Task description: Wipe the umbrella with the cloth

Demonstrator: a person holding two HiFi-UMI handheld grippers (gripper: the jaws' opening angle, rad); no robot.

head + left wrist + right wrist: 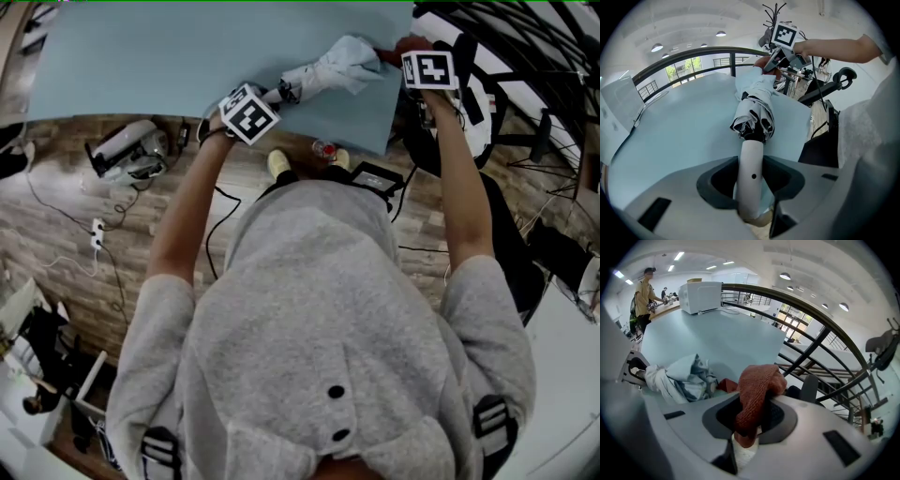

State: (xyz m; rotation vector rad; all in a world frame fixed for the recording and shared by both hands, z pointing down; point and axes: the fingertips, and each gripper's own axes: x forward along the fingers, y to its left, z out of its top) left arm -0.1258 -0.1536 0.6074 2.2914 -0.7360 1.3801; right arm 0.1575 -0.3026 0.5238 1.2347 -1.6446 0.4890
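A folded white umbrella (323,69) lies across the pale blue table (169,66), its canopy bunched at the far end. My left gripper (750,197) is shut on the umbrella's white handle (751,176), near the table's front edge; the canopy (754,112) stretches away from it. My right gripper (747,427) is shut on a rust-red cloth (757,392), which bulges up from the jaws. It sits at the umbrella's canopy tip (679,378), by the table's right corner (386,141). In the head view the right gripper (417,58) holds the cloth (392,52) against the umbrella's end.
A white box (701,296) stands at the table's far end, with a person (644,296) beyond it. A dark railing (811,338) runs past the table's right side. On the wood floor lie cables and a white device (127,150). A black stand (825,89) is beside the table.
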